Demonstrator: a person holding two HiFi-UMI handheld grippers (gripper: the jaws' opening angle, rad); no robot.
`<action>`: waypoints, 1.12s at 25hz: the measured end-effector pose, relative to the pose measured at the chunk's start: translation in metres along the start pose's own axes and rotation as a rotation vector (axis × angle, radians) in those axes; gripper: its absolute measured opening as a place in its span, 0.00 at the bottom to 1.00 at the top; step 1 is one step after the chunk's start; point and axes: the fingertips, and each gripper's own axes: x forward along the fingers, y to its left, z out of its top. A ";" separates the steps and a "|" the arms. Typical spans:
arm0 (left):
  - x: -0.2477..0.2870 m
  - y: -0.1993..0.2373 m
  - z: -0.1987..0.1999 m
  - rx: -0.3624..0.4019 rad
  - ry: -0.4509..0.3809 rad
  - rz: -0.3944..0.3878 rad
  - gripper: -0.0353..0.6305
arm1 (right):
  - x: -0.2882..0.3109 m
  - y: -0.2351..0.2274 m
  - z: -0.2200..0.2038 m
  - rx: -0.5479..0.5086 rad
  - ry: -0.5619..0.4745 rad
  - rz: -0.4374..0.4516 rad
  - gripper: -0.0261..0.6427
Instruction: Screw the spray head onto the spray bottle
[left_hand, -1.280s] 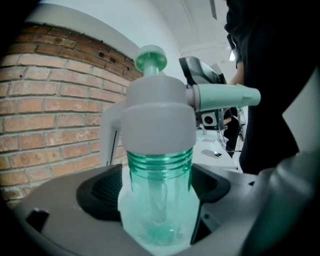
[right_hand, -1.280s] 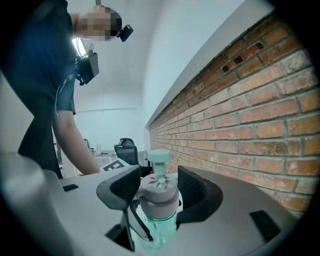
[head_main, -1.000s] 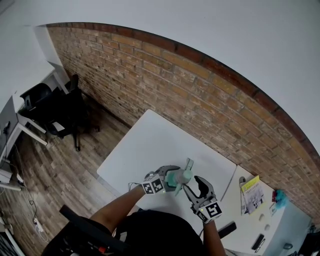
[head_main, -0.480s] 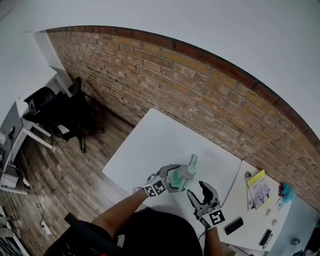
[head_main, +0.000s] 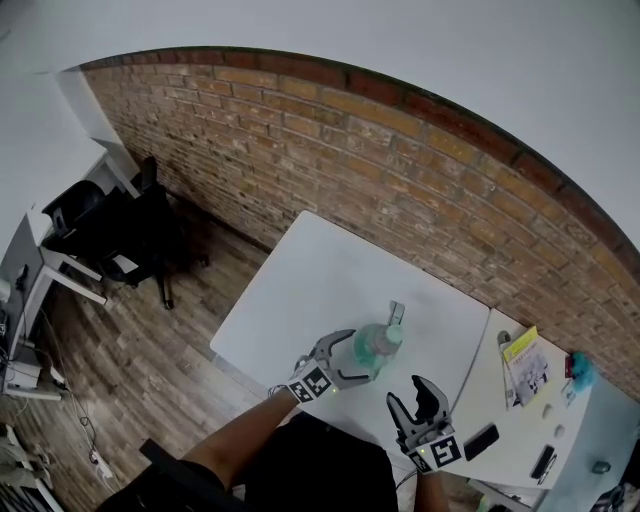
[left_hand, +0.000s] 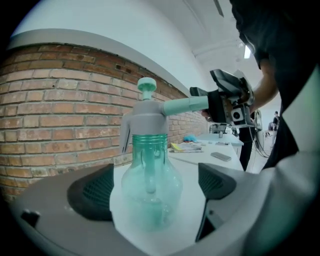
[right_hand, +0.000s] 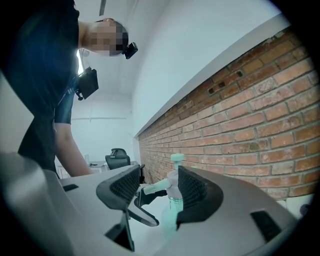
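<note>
Your left tongs (left_hand: 155, 187) have just been opening and now stand wide, pads clear of the bottle (head_main: 376, 344) upright between them on the desk (head_main: 320, 270). Your right tongs (head_main: 415, 398), open and empty, have drawn back. The head (head_main: 396, 312) sits on the neck, so the screwing looks done.

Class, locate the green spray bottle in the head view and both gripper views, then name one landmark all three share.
Head view: spray bottle lower centre, on the white table.
Left gripper view: spray bottle centre, large, between the open jaws.
Right gripper view: spray bottle small, low centre, beyond the jaws.
Shared landmark: the brick wall behind it.
</note>
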 end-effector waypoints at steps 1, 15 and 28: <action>0.000 0.001 -0.002 -0.002 0.000 0.006 0.82 | -0.001 0.002 0.001 -0.001 -0.006 -0.007 0.37; 0.003 -0.006 -0.005 -0.033 0.033 0.060 0.89 | -0.029 -0.009 -0.008 -0.005 0.016 0.012 0.40; 0.017 0.001 -0.018 -0.018 0.009 -0.005 0.89 | -0.001 -0.009 -0.007 0.014 0.008 -0.094 0.39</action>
